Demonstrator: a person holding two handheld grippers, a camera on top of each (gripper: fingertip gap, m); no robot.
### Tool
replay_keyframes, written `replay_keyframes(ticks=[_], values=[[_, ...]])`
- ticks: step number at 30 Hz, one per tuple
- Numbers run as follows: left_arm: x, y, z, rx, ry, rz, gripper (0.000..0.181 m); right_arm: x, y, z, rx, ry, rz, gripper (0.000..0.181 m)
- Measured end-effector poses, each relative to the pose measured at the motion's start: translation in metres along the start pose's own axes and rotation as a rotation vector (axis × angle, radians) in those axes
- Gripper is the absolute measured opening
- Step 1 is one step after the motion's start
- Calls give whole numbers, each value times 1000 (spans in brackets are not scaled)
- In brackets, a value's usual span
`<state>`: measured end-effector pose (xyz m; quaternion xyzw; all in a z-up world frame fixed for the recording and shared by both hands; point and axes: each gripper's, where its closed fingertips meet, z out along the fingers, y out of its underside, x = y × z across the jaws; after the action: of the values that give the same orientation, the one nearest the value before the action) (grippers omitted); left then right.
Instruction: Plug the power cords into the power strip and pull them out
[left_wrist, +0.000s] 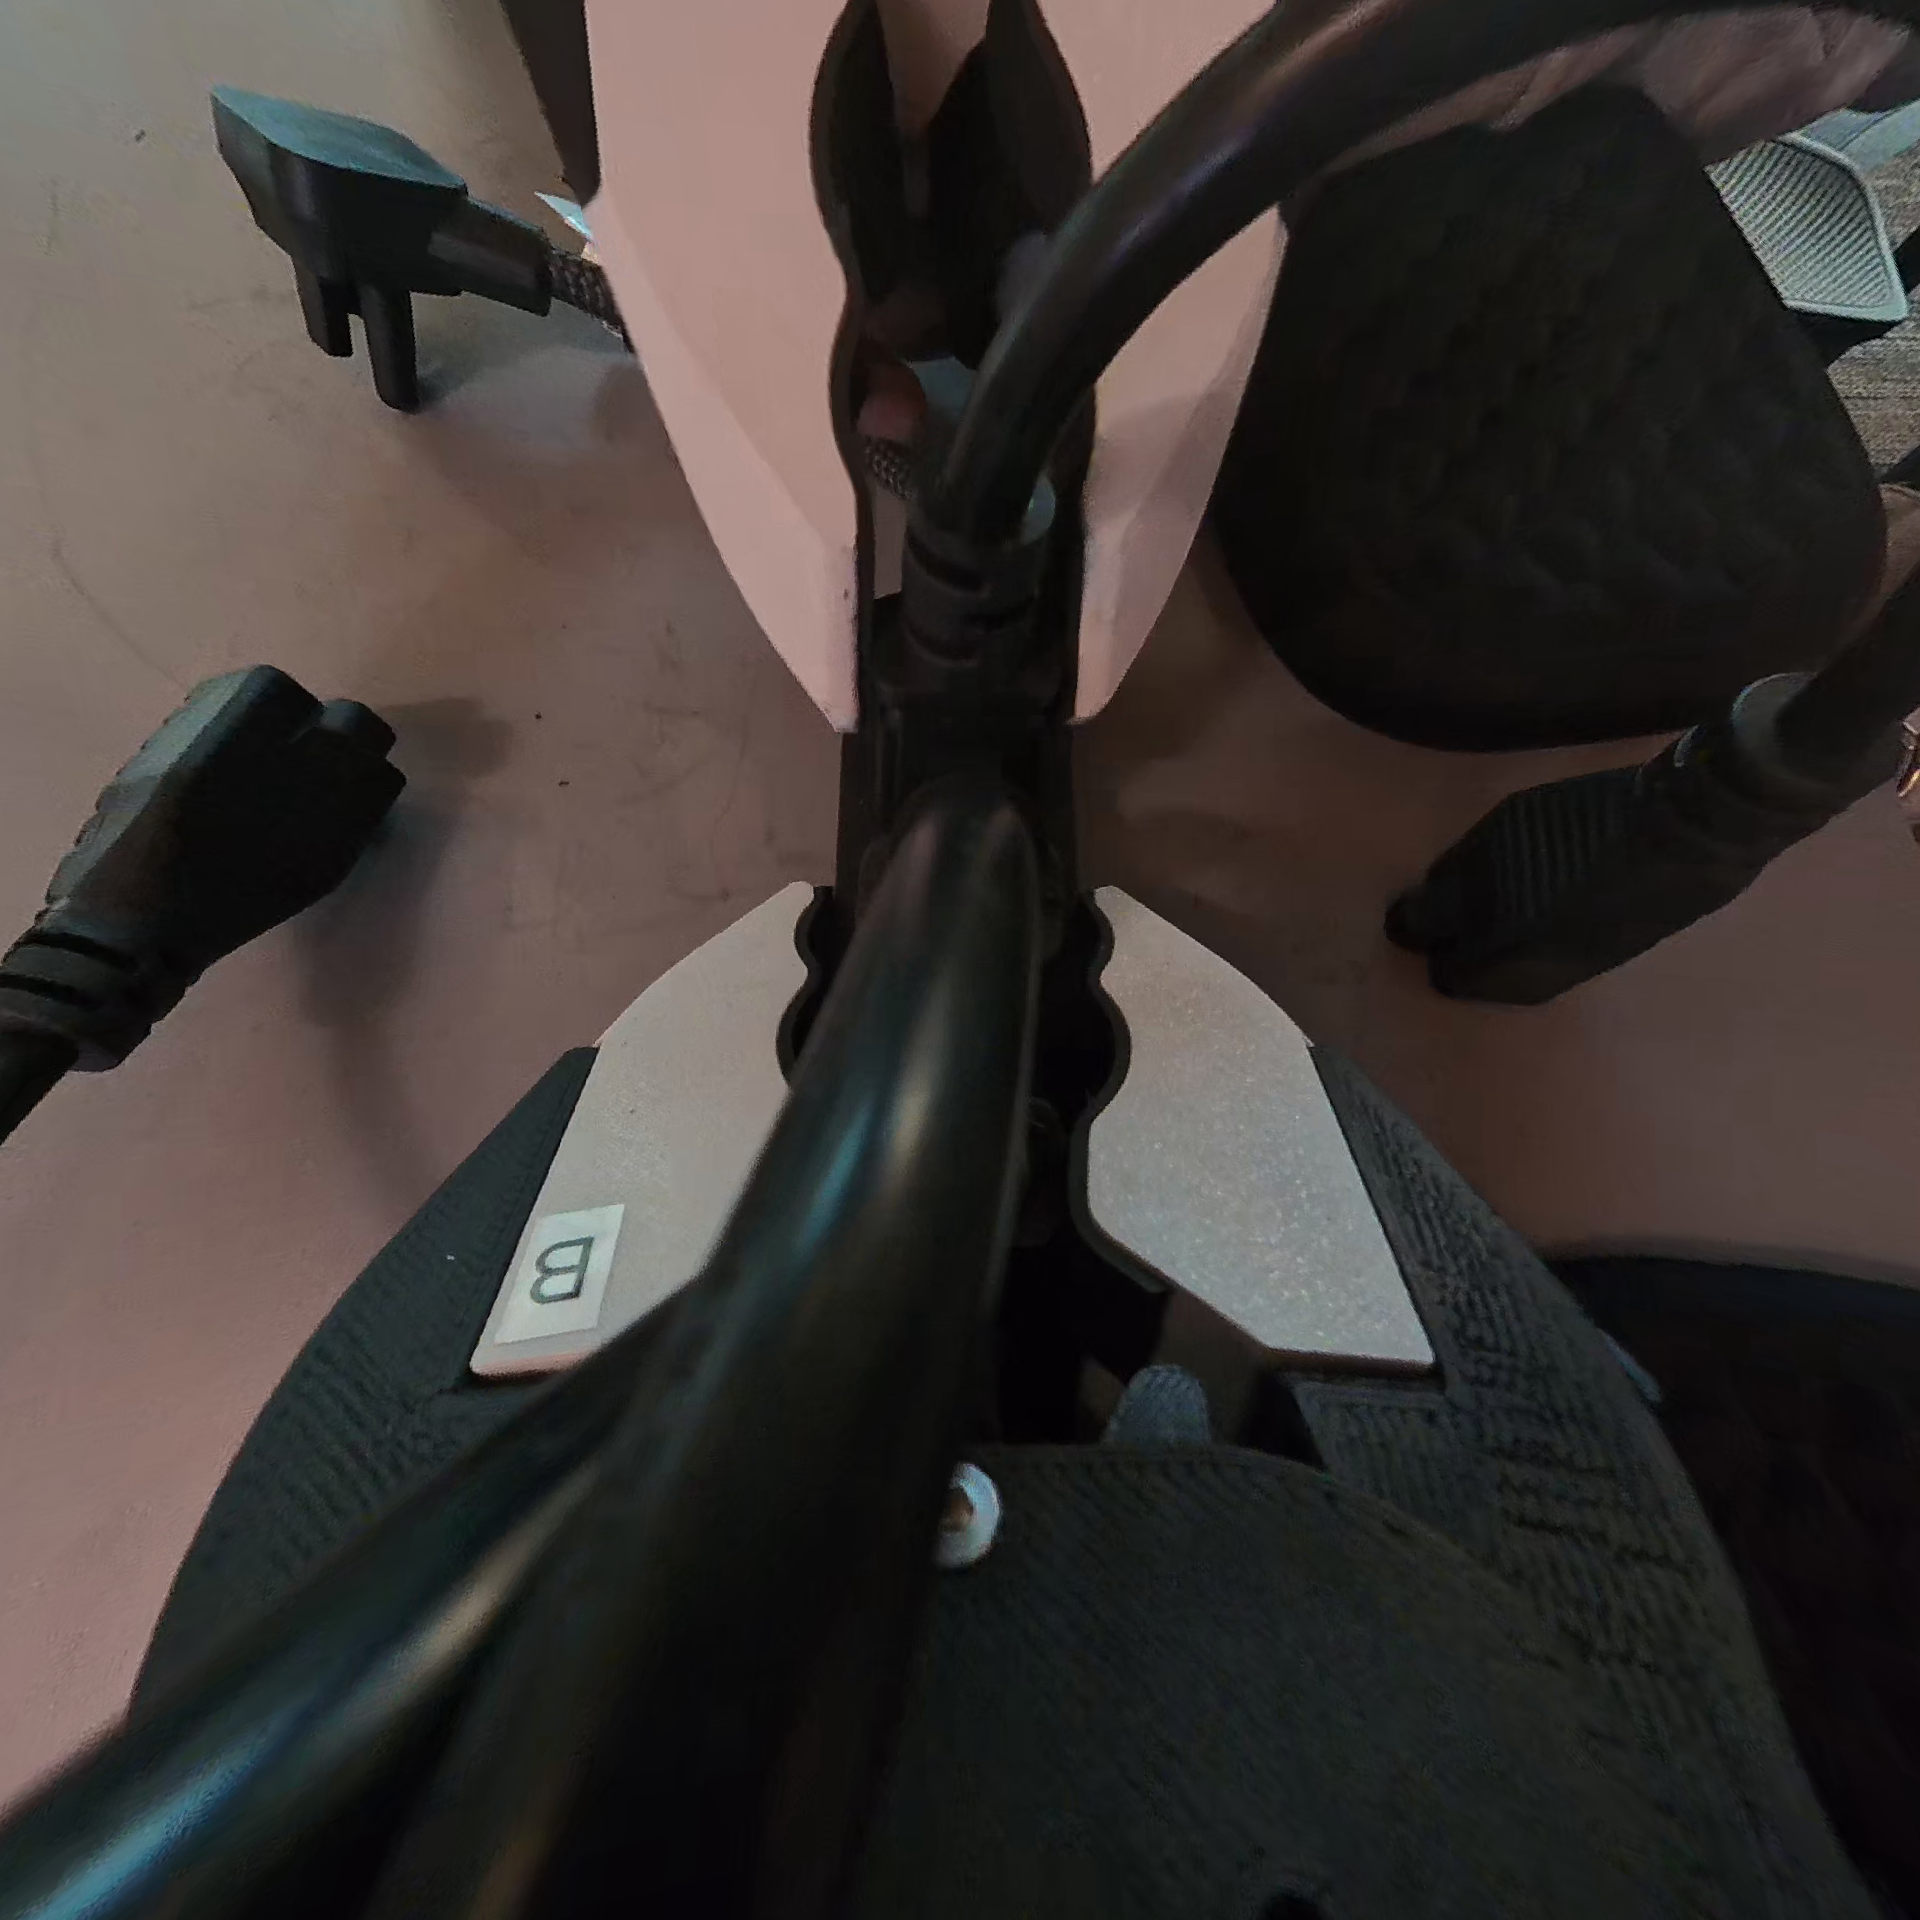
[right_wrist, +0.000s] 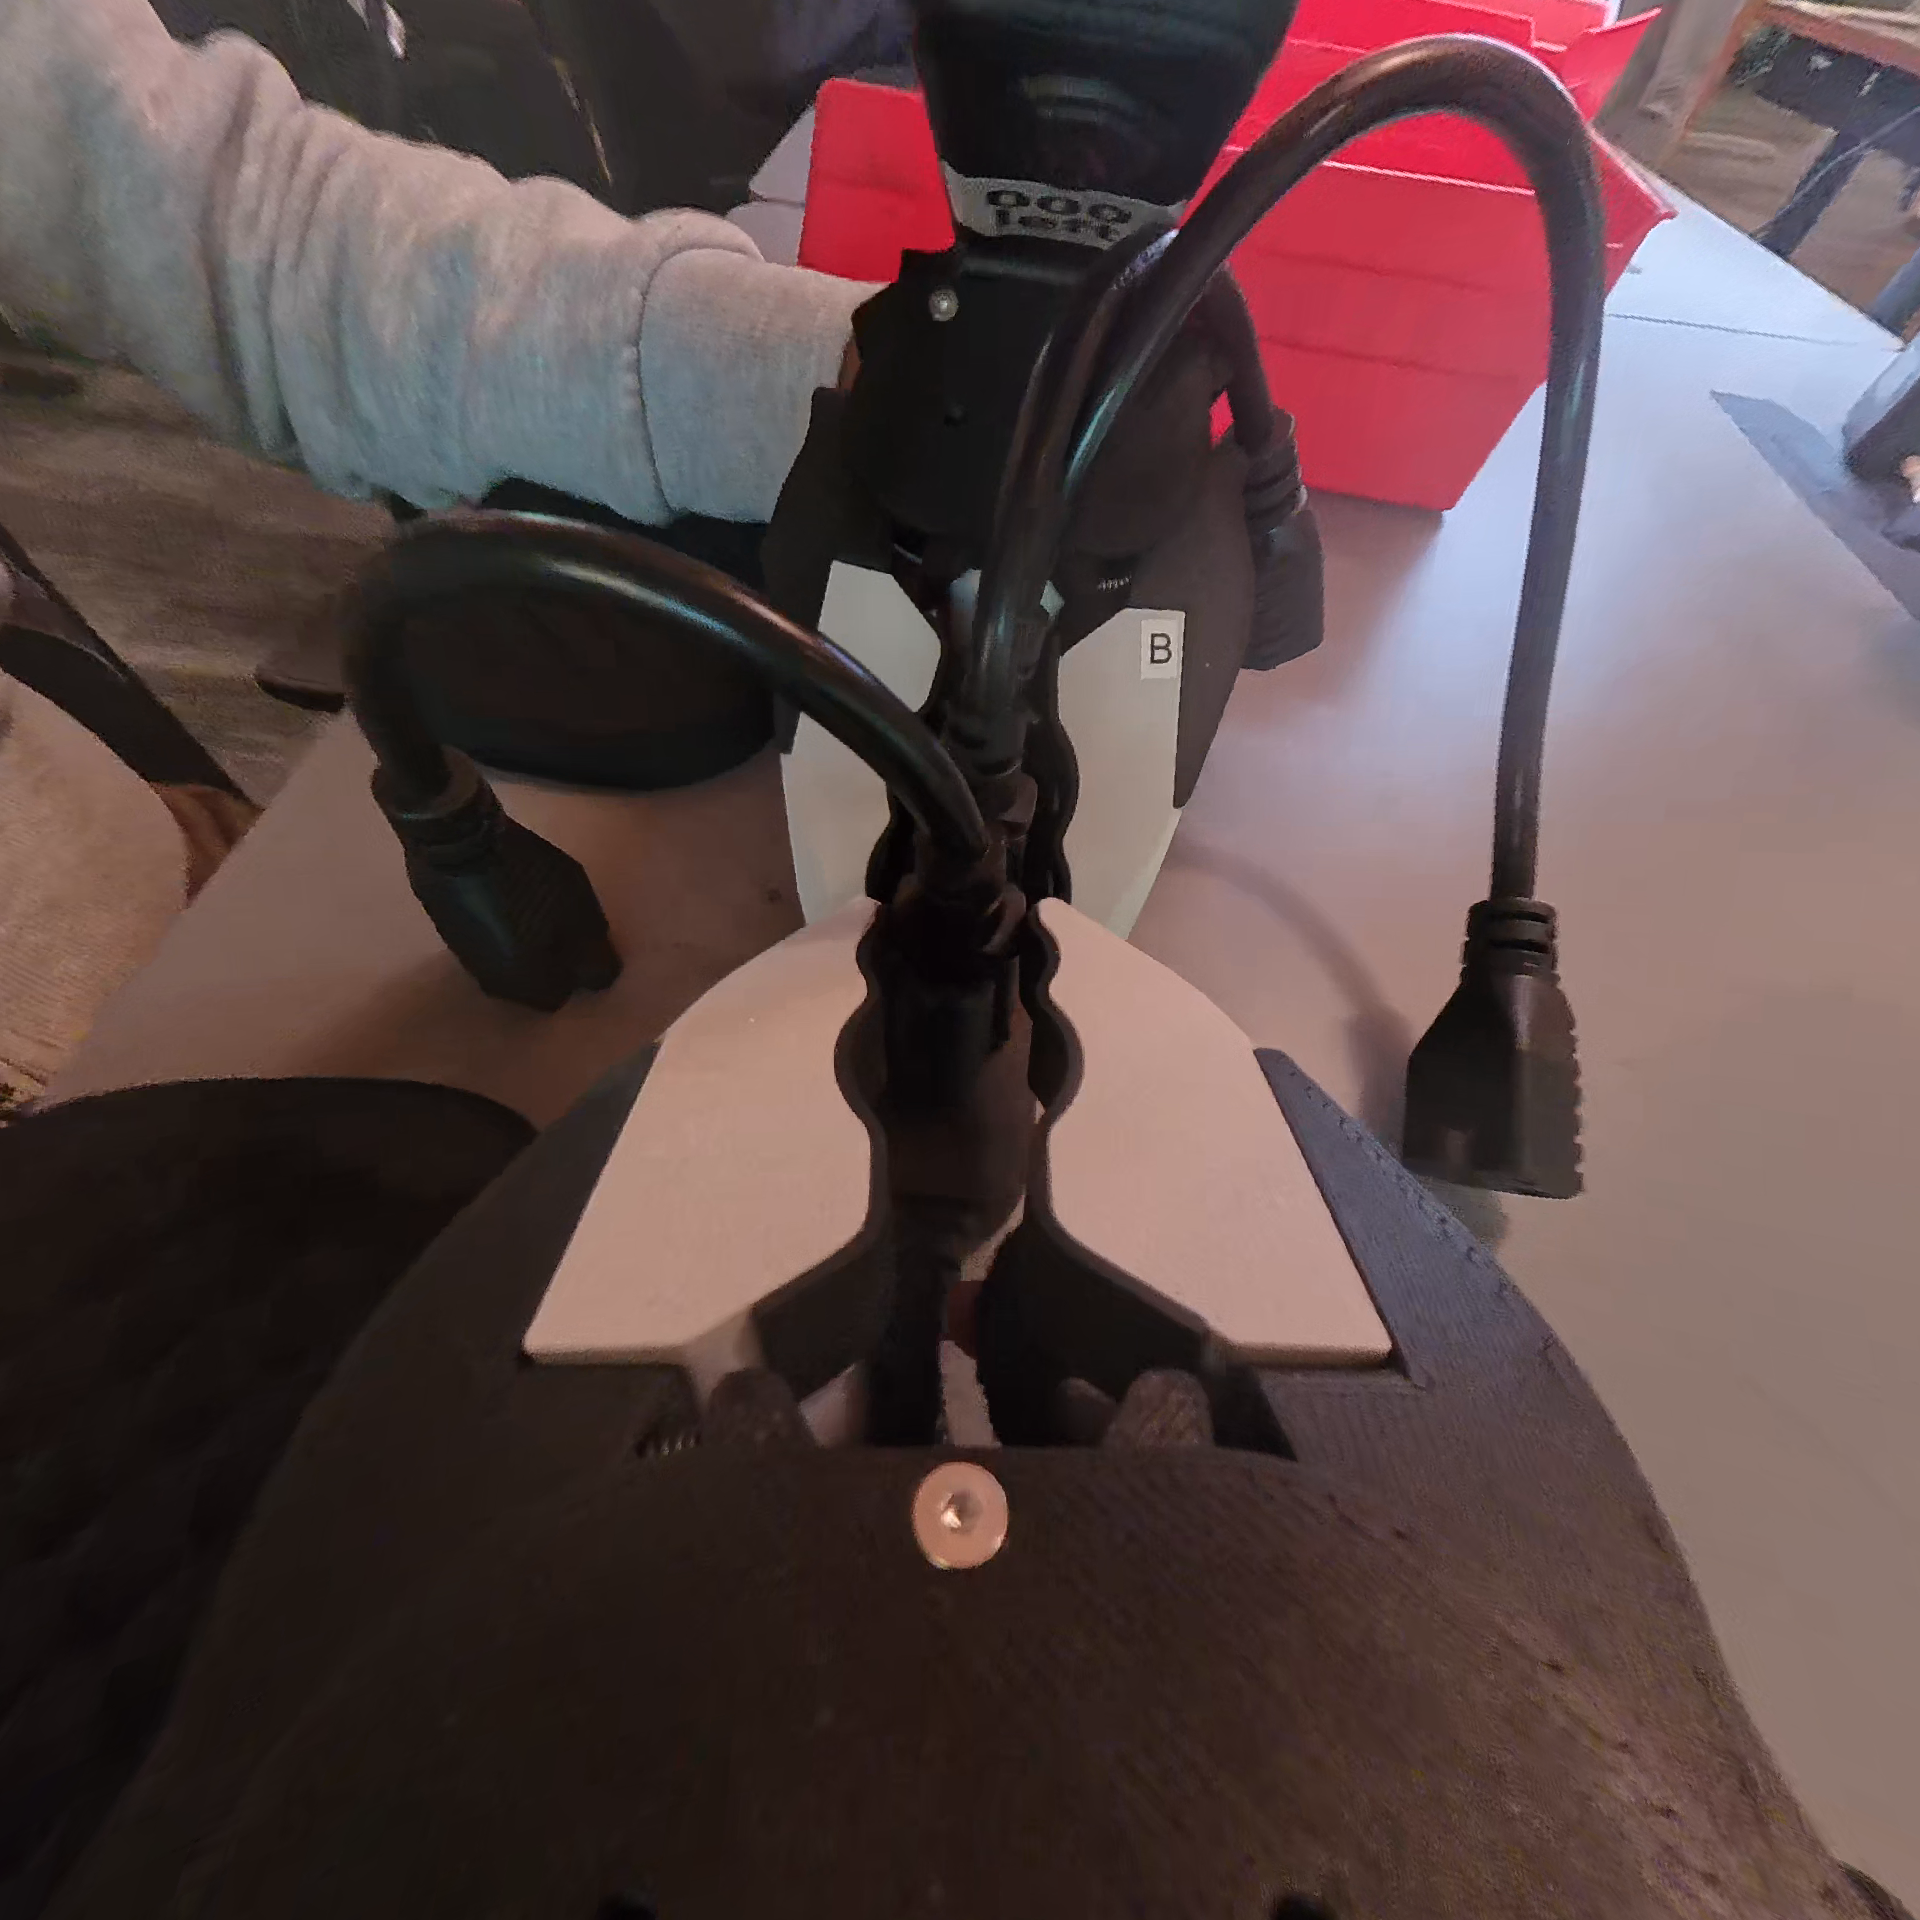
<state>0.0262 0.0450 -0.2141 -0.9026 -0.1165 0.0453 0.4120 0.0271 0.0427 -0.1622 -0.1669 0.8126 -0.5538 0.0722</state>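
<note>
My left gripper (left_wrist: 951, 894) is shut on a black power cord (left_wrist: 894, 1143) at its plug end. My right gripper (right_wrist: 951, 920) faces it tip to tip and is shut on another black cord end (right_wrist: 935, 1049). The two held ends meet between the gripper tips; the joint itself is hidden. The right gripper's pale fingers (left_wrist: 727, 416) fill the top of the left wrist view. The left gripper's fingers (right_wrist: 1122, 748) show behind the cords in the right wrist view. Cords arc up to a loose connector on the right (right_wrist: 1496, 1081) and one on the left (right_wrist: 499, 904).
On the table (left_wrist: 468, 582) lie a black three-pin plug (left_wrist: 343, 229), a black connector (left_wrist: 208, 810) on the left and another (left_wrist: 1558, 894) on the right. Red bins (right_wrist: 1403, 312) stand behind. A person's grey sleeve (right_wrist: 416, 312) reaches in. A black chair seat (left_wrist: 1538, 447) lies beyond the table edge. About 5 cm separates my left fingertips from my right. The black connector (left_wrist: 208, 810) lies around 9 cm away from my left fingertips. Look for it in the right wrist view (right_wrist: 1488, 1044) too.
</note>
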Motion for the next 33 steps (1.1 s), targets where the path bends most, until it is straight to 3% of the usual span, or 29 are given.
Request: replay_keyframes(ticks=[5,8,16,20,23,27,30,33], values=[[-4,-1,-2,11,-58,32,50,3,-7,-9,106,-29,112,36],[-2,-3,-4,36,-79,75,70,10,-3,-18,115,-1,134,37],[-2,21,-28,-55,-162,43,77,6,15,-16,-28,15,88,47],[13,23,-59,29,-220,-55,77,2,26,-7,-122,14,77,49],[32,6,-84,165,-262,-58,70,1,30,-4,-156,17,63,49],[44,-51,-103,301,-349,27,57,0,33,-1,-182,14,60,47],[41,-78,-90,233,-374,114,56,-2,34,0,-191,0,54,41],[19,-83,-70,66,-411,175,56,-2,34,-1,-190,-2,55,40]])
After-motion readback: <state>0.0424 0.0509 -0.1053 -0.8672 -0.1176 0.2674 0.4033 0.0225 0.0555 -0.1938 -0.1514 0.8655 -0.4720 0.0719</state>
